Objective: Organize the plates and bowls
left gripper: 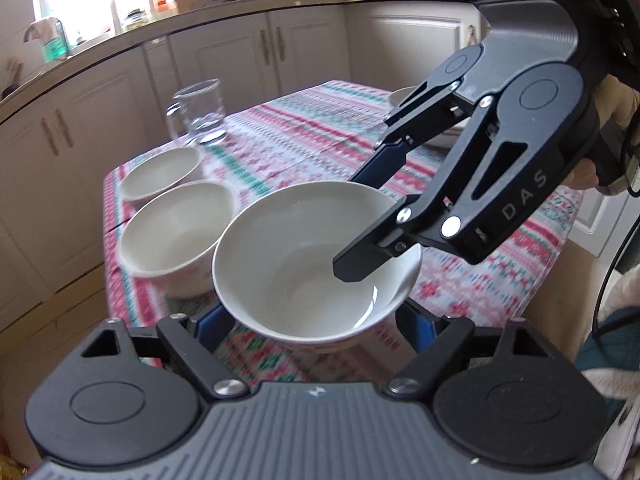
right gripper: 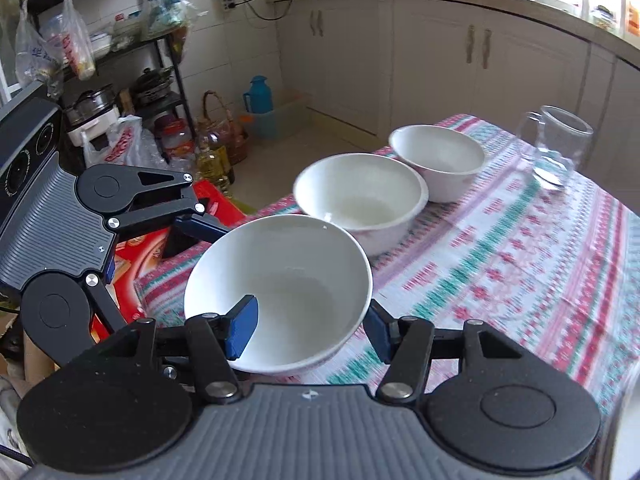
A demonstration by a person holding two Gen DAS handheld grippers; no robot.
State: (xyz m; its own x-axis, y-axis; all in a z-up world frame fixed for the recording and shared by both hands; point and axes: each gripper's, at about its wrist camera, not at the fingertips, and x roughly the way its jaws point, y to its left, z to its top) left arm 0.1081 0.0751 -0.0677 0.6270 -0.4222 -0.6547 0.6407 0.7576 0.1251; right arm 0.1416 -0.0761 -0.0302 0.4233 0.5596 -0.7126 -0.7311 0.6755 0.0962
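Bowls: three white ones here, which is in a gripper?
The nearest bowl, biggest in both views. The right gripper pinches its rim, one pad inside and one outside. The middle bowl and far bowl sit untouched on the tablecloth.

A white bowl (right gripper: 280,292), empty and tilted, sits nearest on the patterned tablecloth (right gripper: 520,264), with a second white bowl (right gripper: 360,196) upright just behind it and a third (right gripper: 438,160) touching that one farther back.

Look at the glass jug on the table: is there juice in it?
No, the glass jug is clear and looks empty, standing behind the white bowls.
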